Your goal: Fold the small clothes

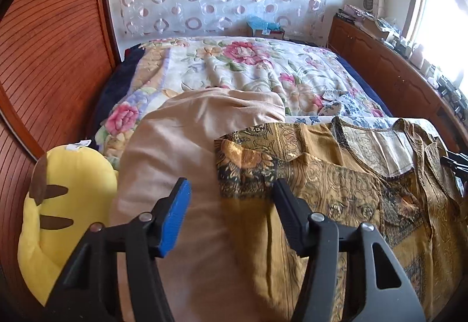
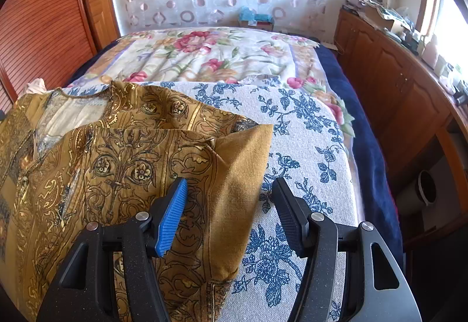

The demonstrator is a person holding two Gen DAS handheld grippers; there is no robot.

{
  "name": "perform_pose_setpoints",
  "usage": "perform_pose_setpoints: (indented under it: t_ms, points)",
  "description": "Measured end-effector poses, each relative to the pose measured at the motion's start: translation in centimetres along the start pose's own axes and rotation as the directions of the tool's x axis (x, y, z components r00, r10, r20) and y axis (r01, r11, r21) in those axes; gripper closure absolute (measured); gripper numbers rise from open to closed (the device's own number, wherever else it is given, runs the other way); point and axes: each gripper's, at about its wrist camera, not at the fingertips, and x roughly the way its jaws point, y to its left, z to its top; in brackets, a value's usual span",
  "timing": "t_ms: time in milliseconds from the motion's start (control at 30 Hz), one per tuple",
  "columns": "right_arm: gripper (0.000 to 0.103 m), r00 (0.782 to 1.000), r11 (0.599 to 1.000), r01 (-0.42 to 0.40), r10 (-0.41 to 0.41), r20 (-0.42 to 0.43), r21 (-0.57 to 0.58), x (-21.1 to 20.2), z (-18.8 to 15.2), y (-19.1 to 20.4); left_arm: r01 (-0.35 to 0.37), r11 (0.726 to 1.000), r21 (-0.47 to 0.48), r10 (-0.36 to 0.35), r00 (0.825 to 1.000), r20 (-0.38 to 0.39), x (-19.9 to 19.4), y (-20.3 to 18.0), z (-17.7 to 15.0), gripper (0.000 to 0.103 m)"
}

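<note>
On the bed's blue-flowered cloth (image 2: 301, 123) and a tan cushion (image 1: 181, 146) lies the mustard patterned top (image 1: 336, 184), its sleeve (image 2: 234, 164) already turned inward, so the fold looks partway done. Both tools hover with jaws apart, holding nothing: the left gripper (image 1: 231, 199) frames the top's left sleeve edge, the right gripper (image 2: 229, 199) its folded right edge. Next, I judge, each must pinch an edge and carry it across.

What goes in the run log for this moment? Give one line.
left hand-held gripper: open, empty | right hand-held gripper: open, empty | mustard patterned top: sleeves folded in | on: blue floral board
</note>
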Motion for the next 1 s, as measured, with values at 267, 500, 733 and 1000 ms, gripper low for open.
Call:
perform_pose_setpoints:
  t_ms: [267,500,733,1000]
  points:
    - [0.041,1.000,1.000,0.000,0.000,-0.001,0.000,0.0,0.0,0.0,-0.022,1.000,0.020,0.022,1.000,-0.020,1.1,-0.6,0.6,0.045]
    - [0.041,1.000,1.000,0.000,0.000,-0.001,0.000,-0.1,0.0,0.0,0.006,1.000,0.028,-0.005,0.999,-0.045,1.8,-1.3,0.4,0.047]
    - [0.070,0.998,0.997,-0.055,0.055,0.004,-0.051,-0.1,-0.1,0.7,0.025,0.999,0.042,-0.023,0.999,-0.043,1.5,-2.0,0.5,0.067]
    - [0.100,0.993,0.993,-0.113,0.114,0.034,-0.038,-0.4,0.8,1.0,0.033,0.997,0.071,-0.032,0.999,-0.014,0.1,-2.8,0.8,0.099]
